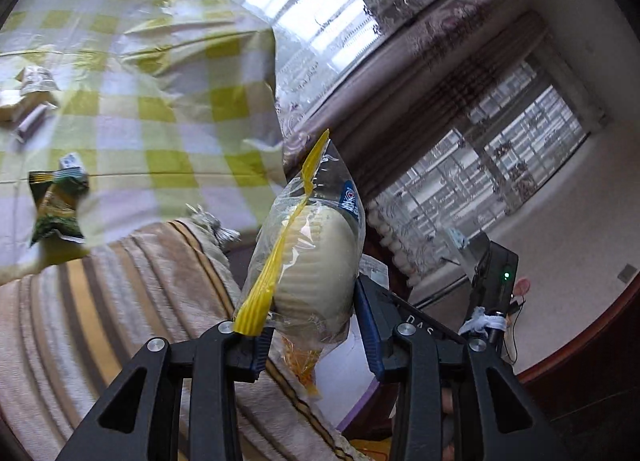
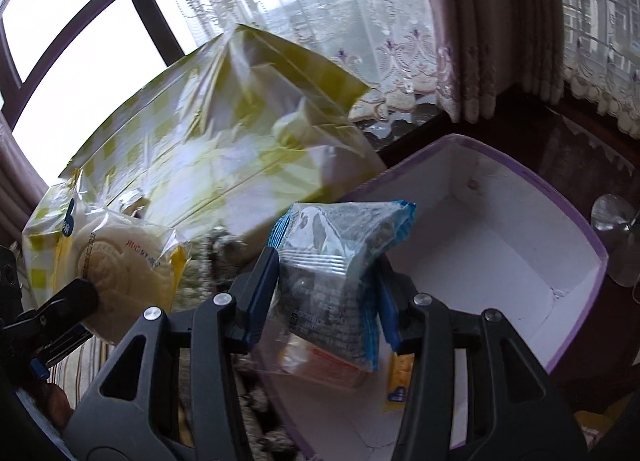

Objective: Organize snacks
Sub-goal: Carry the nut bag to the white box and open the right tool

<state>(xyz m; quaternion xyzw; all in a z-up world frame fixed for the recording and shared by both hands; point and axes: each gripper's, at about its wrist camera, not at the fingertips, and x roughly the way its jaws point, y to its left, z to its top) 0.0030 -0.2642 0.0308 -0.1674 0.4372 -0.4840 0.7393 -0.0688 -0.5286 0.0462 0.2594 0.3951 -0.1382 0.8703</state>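
Left tongs (image 1: 310,325) grip a clear-wrapped cream bun (image 1: 316,257), centre frame. Right tongs (image 2: 328,289) grip a blue snack packet (image 2: 340,273) above a white box (image 2: 500,245).

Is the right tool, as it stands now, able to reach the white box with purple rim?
Probably yes. The right tool hangs by the white box with purple rim, open side free, but it is shut on a blue-edged snack packet.
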